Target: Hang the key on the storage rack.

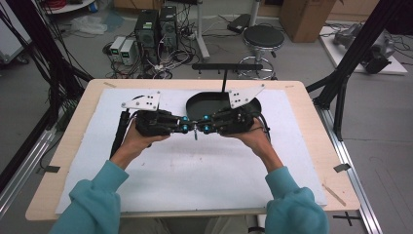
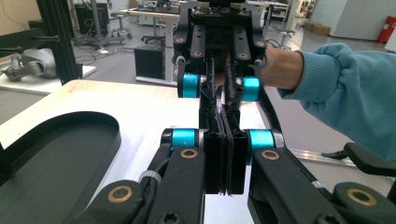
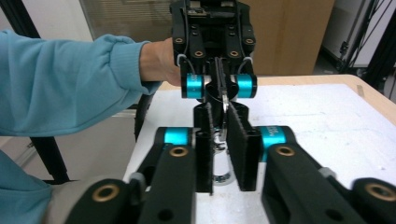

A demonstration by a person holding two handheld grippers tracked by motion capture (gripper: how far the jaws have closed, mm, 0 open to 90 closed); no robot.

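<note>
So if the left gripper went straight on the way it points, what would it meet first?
Most likely the right gripper: it faces the left gripper tip to tip, a small metal piece between them; depth is hard to judge.

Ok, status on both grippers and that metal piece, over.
Left hand-held gripper shut on small metal piece. Right hand-held gripper shut on it too. Black tray behind, not obstructing.

A matt black plastic tray (image 1: 202, 105) sits on rough white cloth (image 1: 204, 170) over a pale wooden table (image 1: 311, 122).

A small silvery metal piece (image 3: 223, 140) hangs upright above the white mat (image 3: 327, 121)
</note>
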